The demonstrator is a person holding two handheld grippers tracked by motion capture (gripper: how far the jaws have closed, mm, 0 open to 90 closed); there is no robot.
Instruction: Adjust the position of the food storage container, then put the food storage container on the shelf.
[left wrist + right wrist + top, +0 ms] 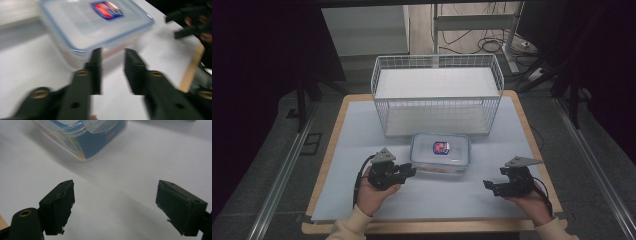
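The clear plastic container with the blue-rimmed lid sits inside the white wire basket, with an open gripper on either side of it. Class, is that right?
Not quite. The clear plastic container sits on the table in front of the white wire basket, not inside it, as the high view shows. The rest stands: the left gripper and right gripper are open on either side of it.

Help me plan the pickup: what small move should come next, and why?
Probably bring the right gripper in toward the lidded box. Its jaws stand open over bare table, apart from the box, while the left gripper, jaws open, is already at the box's near left corner.
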